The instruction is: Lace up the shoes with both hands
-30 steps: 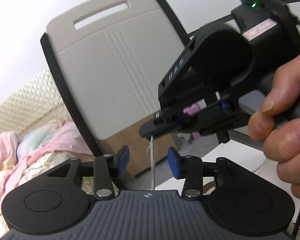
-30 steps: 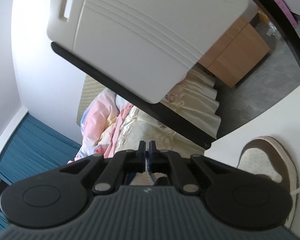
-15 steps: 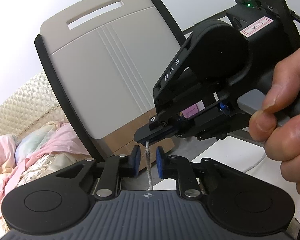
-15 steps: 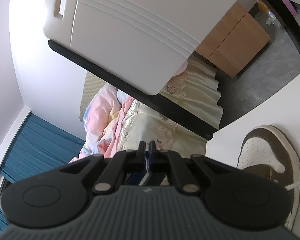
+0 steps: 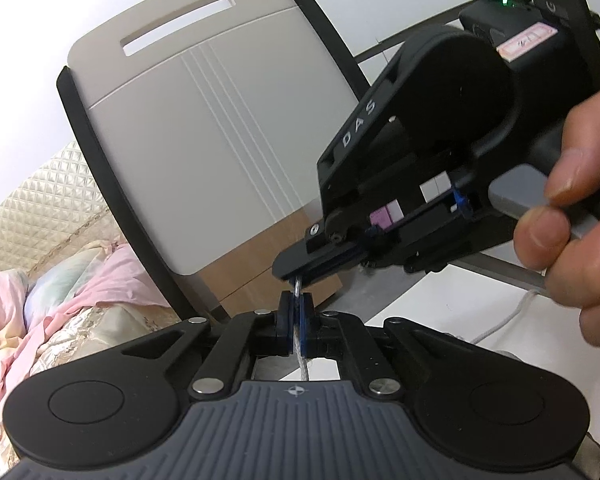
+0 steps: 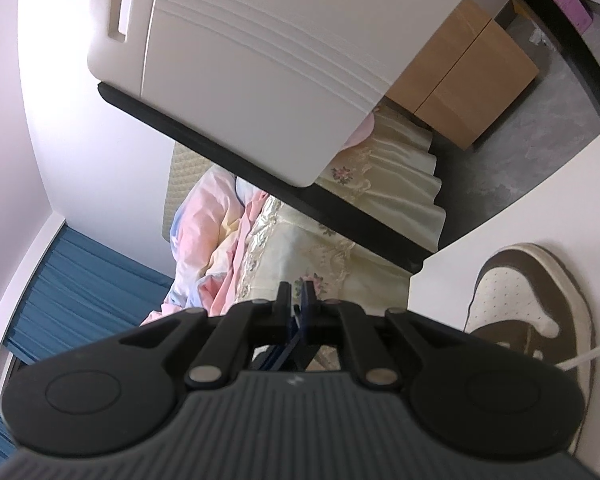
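Observation:
In the left wrist view my left gripper (image 5: 296, 306) is shut on the white shoelace (image 5: 303, 360), which runs up between its blue pads. The lace's tip reaches into the fingertips of my right gripper (image 5: 296, 277), which comes in from the right in a person's hand (image 5: 572, 220). In the right wrist view the right gripper (image 6: 296, 294) has its jaws opening, with a narrow gap showing between them. A brown and white sneaker (image 6: 532, 308) lies on the white table (image 6: 520, 208) at the lower right. A slack stretch of lace (image 6: 588, 356) trails from it.
A grey chair back (image 5: 204, 140) in a black frame stands close behind the grippers. Beyond it are a bed with pink bedding (image 5: 40, 292), a wooden cabinet (image 6: 460, 76) and a blue curtain (image 6: 80, 292). The table's edge runs just past the shoe's toe.
My left gripper's jaws went from wide apart to closed on the hanging lace. The right gripper's jaws have parted a little. Neither hand has shifted much.

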Tool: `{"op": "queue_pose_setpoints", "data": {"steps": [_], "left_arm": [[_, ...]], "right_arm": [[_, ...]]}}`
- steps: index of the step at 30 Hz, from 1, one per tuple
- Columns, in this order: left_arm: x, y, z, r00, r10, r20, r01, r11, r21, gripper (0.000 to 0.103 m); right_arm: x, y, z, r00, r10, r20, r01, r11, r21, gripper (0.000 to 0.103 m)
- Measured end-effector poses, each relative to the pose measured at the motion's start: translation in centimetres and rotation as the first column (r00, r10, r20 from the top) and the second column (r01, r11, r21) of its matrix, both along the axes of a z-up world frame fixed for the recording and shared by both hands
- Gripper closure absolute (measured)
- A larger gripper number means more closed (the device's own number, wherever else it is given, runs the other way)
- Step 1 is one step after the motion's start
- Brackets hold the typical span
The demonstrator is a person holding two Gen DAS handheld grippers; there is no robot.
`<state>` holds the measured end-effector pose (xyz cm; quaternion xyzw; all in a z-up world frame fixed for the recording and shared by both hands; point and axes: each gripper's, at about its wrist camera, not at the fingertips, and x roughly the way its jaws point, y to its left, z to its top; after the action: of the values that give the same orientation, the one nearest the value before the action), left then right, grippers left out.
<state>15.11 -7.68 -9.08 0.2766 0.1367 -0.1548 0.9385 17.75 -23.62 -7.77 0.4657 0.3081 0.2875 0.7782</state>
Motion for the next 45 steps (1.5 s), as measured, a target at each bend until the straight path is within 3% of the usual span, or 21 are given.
{"op": "queue_pose_setpoints", "data": {"steps": [2,4,5,7,8,10,12,15,20,22,23,26,31,35,40,45], "left_arm": [[0.1,0.0,0.1,1.0,0.0,0.002,0.0,1.0,0.005,0.1],[0.5,0.1,0.3,1.0,-0.002,0.005,0.002,1.0,0.016,0.1],[0.4,0.1,0.2,1.0,-0.002,0.01,0.002,1.0,0.026,0.1],[0.5,0.4,0.4,1.0,-0.003,0.015,0.003,0.999,0.038,0.1],[0.6,0.7,0.6,1.0,-0.001,0.013,0.001,0.999,0.037,0.1],[1.0,1.4,0.9,1.0,0.006,0.004,-0.006,1.0,0.027,0.1],[1.4,2.0,1.1,1.0,0.006,-0.01,-0.006,1.0,0.018,0.1],[1.9,2.5,1.0,0.999,-0.011,-0.033,0.012,0.999,0.038,0.1],[2.4,1.8,-0.1,0.996,-0.037,-0.084,0.046,0.994,0.1,0.1],[2.4,1.1,-0.7,0.992,-0.066,-0.108,0.08,0.988,0.129,0.1],[2.1,0.8,-1.2,0.99,-0.081,-0.115,0.098,0.984,0.147,0.1],[1.4,-0.1,-2.4,0.981,-0.127,-0.144,0.154,0.969,0.195,0.1],[0.6,-0.9,-3.9,0.964,-0.185,-0.193,0.228,0.945,0.234,0.1],[0.0,-1.7,-4.8,0.948,-0.238,-0.211,0.291,0.918,0.27,0.1],[-0.2,-2.4,-5.1,0.924,-0.3,-0.236,0.361,0.887,0.288,0.1],[0.0,-2.9,-5.5,0.9,-0.341,-0.271,0.417,0.853,0.314,0.1]], "right_arm": [[0.0,-0.3,0.0,1.0,-0.008,-0.01,0.008,1.0,0.004,0.094],[-0.1,-0.6,0.3,1.0,-0.015,-0.018,0.015,1.0,-0.027,0.084],[-0.3,-0.6,0.6,1.0,-0.022,-0.009,0.021,0.998,-0.066,0.076],[-0.9,-0.4,1.6,0.999,-0.031,0.014,0.033,0.98,-0.199,0.072],[-1.4,0.0,2.2,0.999,-0.031,0.025,0.037,0.949,-0.313,0.072],[-2.6,1.4,2.9,0.998,0.003,0.067,0.034,0.841,-0.54,0.072],[-3.8,2.4,2.9,0.994,0.061,0.086,0.012,0.738,-0.675,0.07],[-5.6,3.1,2.2,0.988,0.135,0.081,-0.029,0.661,-0.75,0.064],[-6.2,3.0,0.2,0.987,0.157,0.025,-0.074,0.593,-0.802,0.064],[-6.2,2.7,-0.6,0.986,0.168,0.004,-0.099,0.595,-0.798,0.068],[-6.3,2.4,-0.9,0.985,0.17,-0.007,-0.108,0.592,-0.799,0.084],[-6.4,1.6,-1.4,0.985,0.168,-0.031,-0.131,0.63,-0.765,0.088],[-5.2,-1.8,-2.8,0.986,0.101,-0.131,-0.157,0.818,-0.554,0.089],[-4.7,-3.3,-3.7,0.978,0.064,-0.2,-0.139,0.909,-0.392,0.089],[-4.3,-4.9,-4.8,0.963,0.049,-0.265,-0.115,0.964,-0.24,0.089],[-4.2,-5.9,-5.6,0.952,0.037,-0.305,-0.084,0.986,-0.145,0.089]]}}
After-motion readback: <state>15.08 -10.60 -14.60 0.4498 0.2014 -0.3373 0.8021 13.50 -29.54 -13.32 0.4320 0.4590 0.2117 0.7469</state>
